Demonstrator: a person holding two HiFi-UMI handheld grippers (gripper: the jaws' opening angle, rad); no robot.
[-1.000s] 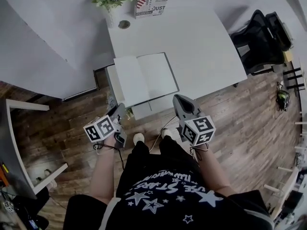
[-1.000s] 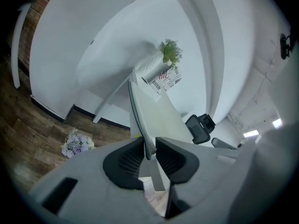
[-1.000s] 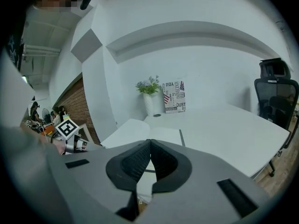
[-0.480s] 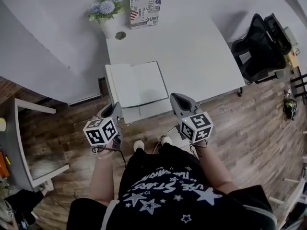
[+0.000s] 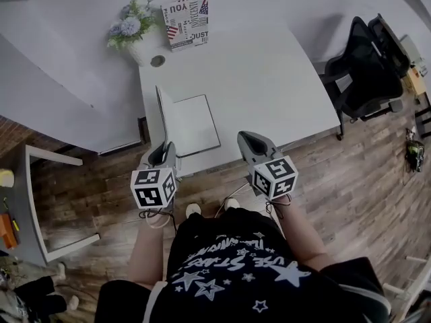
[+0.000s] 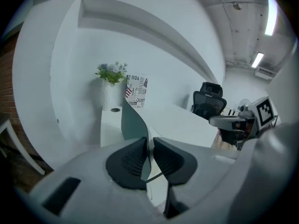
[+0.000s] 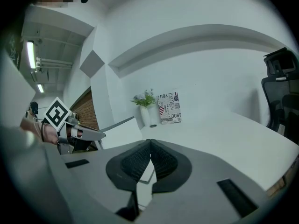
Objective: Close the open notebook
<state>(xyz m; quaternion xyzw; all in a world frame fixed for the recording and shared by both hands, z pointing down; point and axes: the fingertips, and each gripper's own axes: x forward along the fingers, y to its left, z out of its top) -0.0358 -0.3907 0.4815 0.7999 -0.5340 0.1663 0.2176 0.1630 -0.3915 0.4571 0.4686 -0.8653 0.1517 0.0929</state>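
Now one notebook (image 5: pixel 195 123); left gripper (image 6: pixel 150 140) closing, seemingly gripping cover (image 6: pixel 133 120); right gripper (image 7: pixel 150 143) clenched.

Tabletop (image 5: pixel 269 79) right of notebook (image 5: pixel 192 123) lies open; vase (image 5: pixel 139 50), box (image 5: pixel 187 20) line far edge

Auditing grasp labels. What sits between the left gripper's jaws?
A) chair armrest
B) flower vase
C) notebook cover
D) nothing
C: on the left gripper the jaws are closing with the notebook cover pinched between them, lifted upright.
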